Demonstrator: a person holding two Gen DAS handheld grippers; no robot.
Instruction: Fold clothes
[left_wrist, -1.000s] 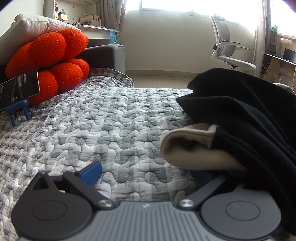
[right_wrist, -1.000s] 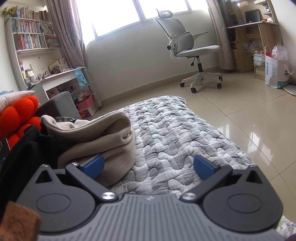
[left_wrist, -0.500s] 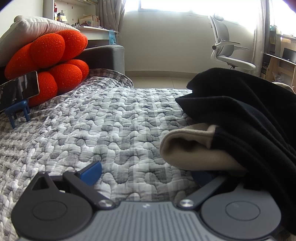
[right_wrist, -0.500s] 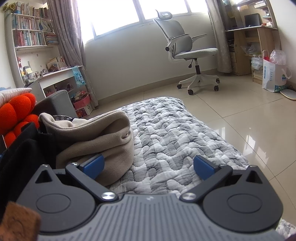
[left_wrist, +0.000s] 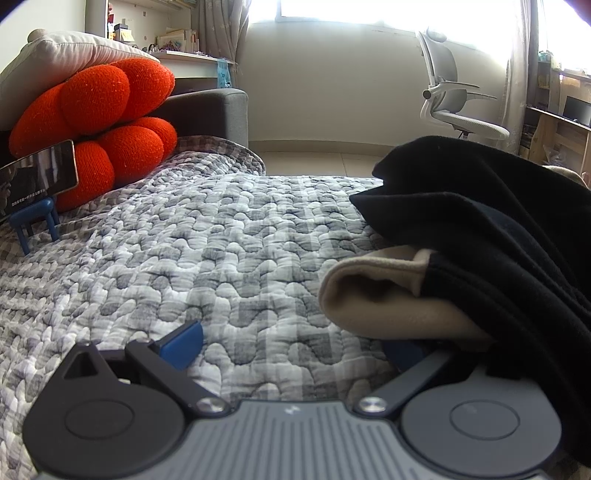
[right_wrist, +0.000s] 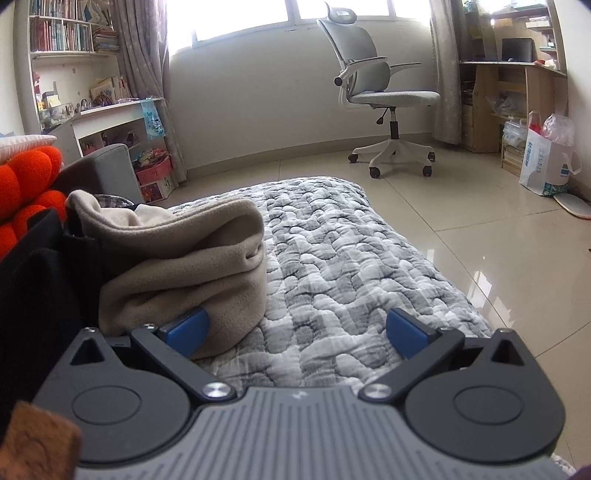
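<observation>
A pile of clothes lies on the grey quilted bed cover (left_wrist: 221, 258): a beige fleece garment (left_wrist: 384, 299) with a black garment (left_wrist: 498, 229) draped over it. My left gripper (left_wrist: 291, 343) is open, low over the quilt; its right finger is partly hidden under the pile's edge. In the right wrist view the beige fleece (right_wrist: 192, 269) bulges at the left with the black garment (right_wrist: 33, 280) beside it. My right gripper (right_wrist: 299, 330) is open too, its left pad touching the fleece and its right pad over bare quilt (right_wrist: 351, 266).
An orange knotted cushion (left_wrist: 99, 122) and a phone on a blue stand (left_wrist: 35, 184) sit at the left of the bed. A grey sofa arm (left_wrist: 210, 110) stands behind. An office chair (right_wrist: 384, 96), a desk and a white bag (right_wrist: 546, 166) stand on the tiled floor.
The right wrist view has swung slightly to the right, so the chair sits more central. The left gripper and the pile have barely moved.
</observation>
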